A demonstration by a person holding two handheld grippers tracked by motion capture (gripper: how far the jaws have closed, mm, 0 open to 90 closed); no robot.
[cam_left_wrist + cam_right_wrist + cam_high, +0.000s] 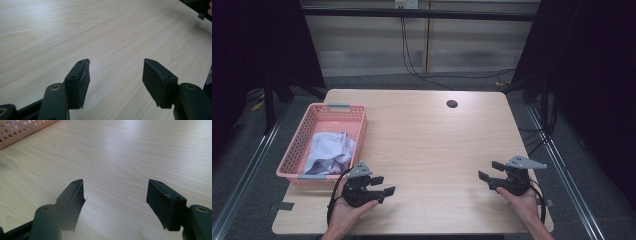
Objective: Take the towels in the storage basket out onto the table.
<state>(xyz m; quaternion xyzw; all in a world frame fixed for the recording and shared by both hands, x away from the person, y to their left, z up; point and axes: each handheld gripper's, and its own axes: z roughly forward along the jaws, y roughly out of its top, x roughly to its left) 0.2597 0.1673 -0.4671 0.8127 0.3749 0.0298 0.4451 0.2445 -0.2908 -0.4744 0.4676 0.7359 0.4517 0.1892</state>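
Note:
A pink perforated basket (309,131) sits at the table's left edge, and a crumpled white cloth (330,151) lies inside it. My left gripper (382,185) rests low over the table near the front left, just right of the basket's near corner, jaws wide apart and empty. In the left gripper view its jaws (116,75) frame bare wood. My right gripper (491,170) is held at the front right, open and empty, pointing left. The right gripper view shows its jaws (115,195) apart over bare wood, with the basket's wall (20,130) at the upper left.
The light wooden table (427,145) has a round cable hole (452,104) near its far edge. Cables (412,60) hang behind the table. Dark curtains flank both sides, and grey floor surrounds the table.

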